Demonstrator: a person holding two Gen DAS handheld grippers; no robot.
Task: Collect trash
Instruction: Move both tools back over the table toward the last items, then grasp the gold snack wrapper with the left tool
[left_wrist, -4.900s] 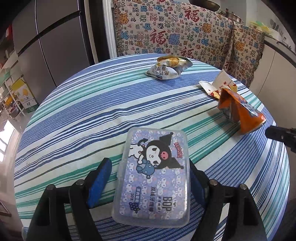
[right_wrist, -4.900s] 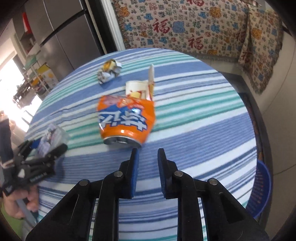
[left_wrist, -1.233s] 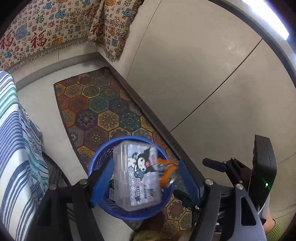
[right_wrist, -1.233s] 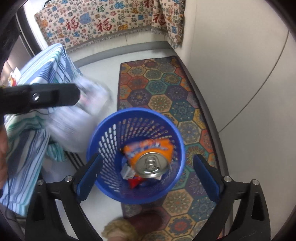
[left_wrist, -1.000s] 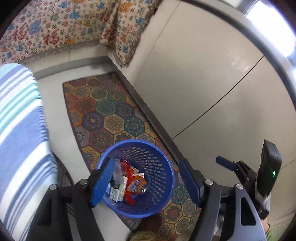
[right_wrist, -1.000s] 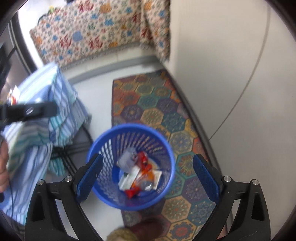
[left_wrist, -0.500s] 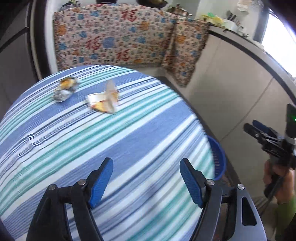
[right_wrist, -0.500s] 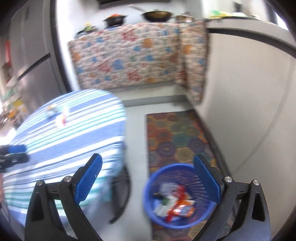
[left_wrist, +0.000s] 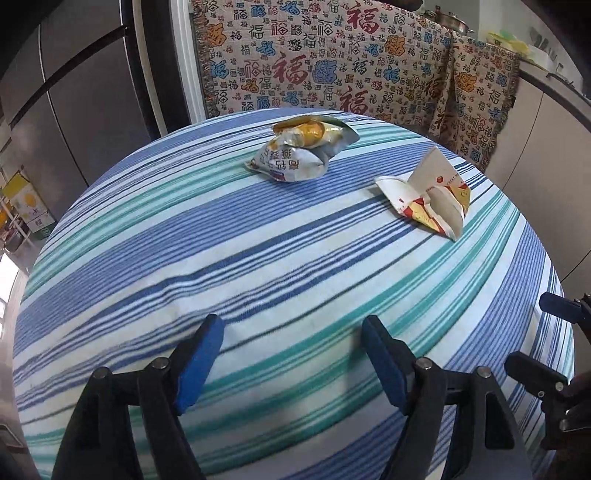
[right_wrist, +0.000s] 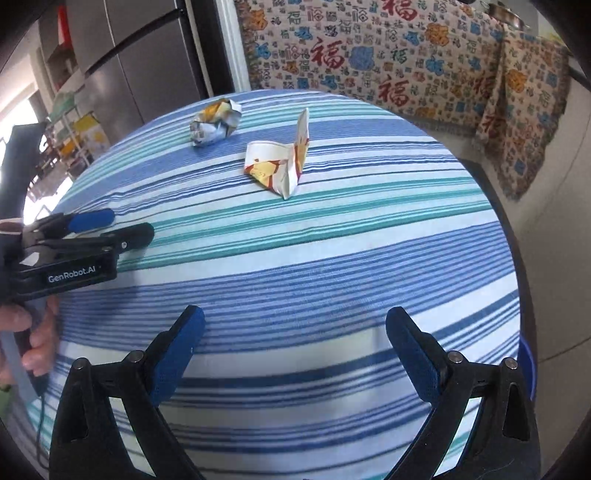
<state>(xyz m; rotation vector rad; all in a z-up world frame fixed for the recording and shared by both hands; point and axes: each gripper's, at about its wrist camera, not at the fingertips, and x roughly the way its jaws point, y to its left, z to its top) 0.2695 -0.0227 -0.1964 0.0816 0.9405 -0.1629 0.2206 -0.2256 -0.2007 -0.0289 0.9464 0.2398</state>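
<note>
2 pieces of trash lie on the striped table (left_wrist: 258, 236): a crumpled snack wrapper (left_wrist: 299, 155) toward the far edge and a flattened paper carton (left_wrist: 428, 199) near it, apart. The blue basket (right_wrist: 526, 369) shows only as a sliver of rim past the table's edge; its contents are hidden. The left gripper (left_wrist: 291, 356) is opening, nothing between its jaws. The right gripper (right_wrist: 295, 349) has its jaws spread wide and empty.

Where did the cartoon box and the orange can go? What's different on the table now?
Both went into the blue basket beside the table. The left gripper let go of the box, the right gripper dropped the can; both are back over the striped table, empty, the left jaws opening. The crumpled wrapper and flattened paper cup stayed put.
</note>
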